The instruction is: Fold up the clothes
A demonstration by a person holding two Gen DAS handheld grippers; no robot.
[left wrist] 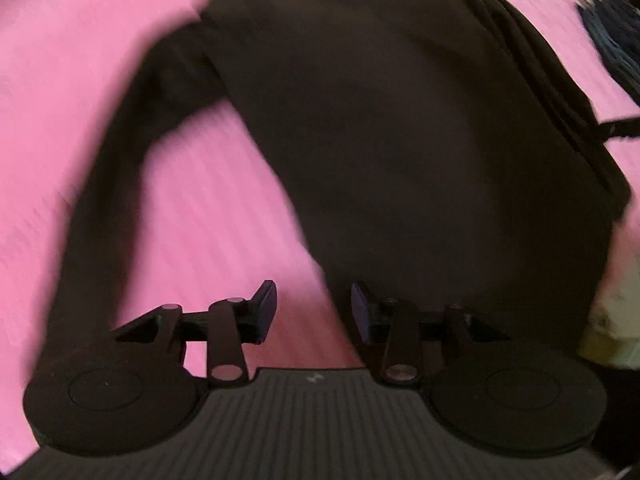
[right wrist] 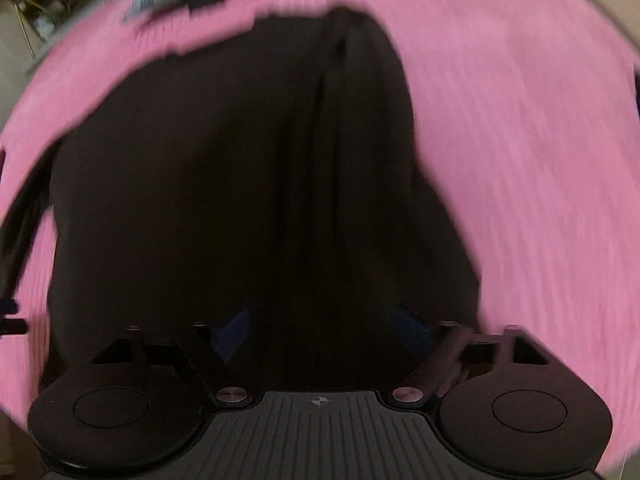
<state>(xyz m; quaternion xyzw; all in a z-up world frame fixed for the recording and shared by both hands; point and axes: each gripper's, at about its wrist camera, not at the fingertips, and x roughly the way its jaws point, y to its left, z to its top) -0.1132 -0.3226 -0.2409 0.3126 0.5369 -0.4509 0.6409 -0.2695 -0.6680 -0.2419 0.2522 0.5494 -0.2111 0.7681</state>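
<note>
Lying flat on the pink sheet point(left wrist: 60, 80) ahead of both empty, parted tongs, left point(left wrist: 313, 312) and right point(right wrist: 320, 332), the black long-sleeved top point(left wrist: 400, 140) had one side doubled inward, while its other sleeve point(left wrist: 120, 160) lay spread outward, unfolded.

left claw point(left wrist: 313, 312): black linkage, blue pads, silver pivot pins, ribbed grey base; right claw point(right wrist: 326, 334) alike.

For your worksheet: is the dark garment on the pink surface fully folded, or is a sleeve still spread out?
Not fully folded. One sleeve of the dark garment lies stretched out across the pink surface, apart from the body.
</note>
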